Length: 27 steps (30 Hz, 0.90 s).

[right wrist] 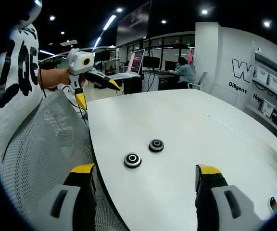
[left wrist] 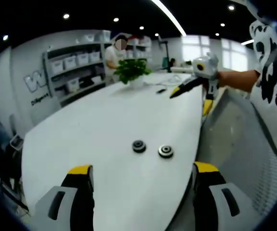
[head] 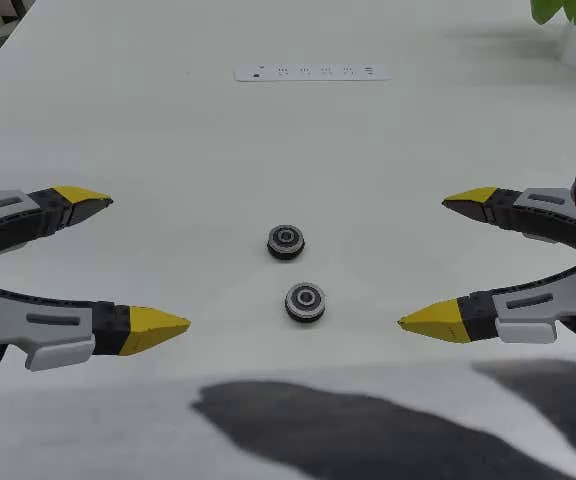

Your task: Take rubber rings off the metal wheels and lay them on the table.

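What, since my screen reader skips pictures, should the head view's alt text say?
A far wheel and a near wheel, metal with black rubber rings on, lie on a white table between the open left hand-held gripper and the open right hand-held gripper. A power strip lies farther back.

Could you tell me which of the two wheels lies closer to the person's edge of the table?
The near wheel, lower in the head view; the far wheel sits farther back, toward the power strip.
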### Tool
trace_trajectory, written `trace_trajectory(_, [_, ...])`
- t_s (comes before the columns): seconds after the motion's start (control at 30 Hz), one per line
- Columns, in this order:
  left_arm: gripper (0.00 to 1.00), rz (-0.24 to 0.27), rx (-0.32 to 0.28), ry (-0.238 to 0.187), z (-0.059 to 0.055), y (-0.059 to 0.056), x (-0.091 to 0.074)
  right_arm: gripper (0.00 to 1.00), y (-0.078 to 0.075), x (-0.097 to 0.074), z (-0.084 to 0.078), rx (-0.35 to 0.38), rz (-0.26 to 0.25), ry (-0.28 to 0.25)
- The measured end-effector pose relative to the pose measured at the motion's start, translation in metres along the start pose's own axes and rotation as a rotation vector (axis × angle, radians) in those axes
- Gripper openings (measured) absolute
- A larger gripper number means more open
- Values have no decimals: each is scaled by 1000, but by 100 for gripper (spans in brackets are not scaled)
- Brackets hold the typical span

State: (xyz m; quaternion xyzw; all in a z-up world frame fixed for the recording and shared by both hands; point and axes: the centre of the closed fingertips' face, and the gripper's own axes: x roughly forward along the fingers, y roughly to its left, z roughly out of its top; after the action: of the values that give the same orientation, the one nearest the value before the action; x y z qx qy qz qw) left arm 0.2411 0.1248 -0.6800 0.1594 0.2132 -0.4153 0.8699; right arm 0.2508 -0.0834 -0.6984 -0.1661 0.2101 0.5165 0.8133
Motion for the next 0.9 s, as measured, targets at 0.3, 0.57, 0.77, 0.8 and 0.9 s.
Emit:
trace_trajectory(0.3, [86,0,-1,4,-2,-2,0,75,1,1,-3,-5,2,8])
trace_trajectory(0.57, [86,5,-2,4,-3,-1,-1,75,-2,-1,-3,-8,0,7])
trace_trajectory(0.77, [85,5,-4,8,-4,-2,-1,74,3,0,-1,-10,3,8])
trace_trajectory(0.8, [85,5,-4,9,-4,-3,-1,74,3,0,-1,-10,4,9])
trace_trajectory(0.9, [85,4,-4,10,-4,-3,-1,74,4,1,-2,-7,4,9])
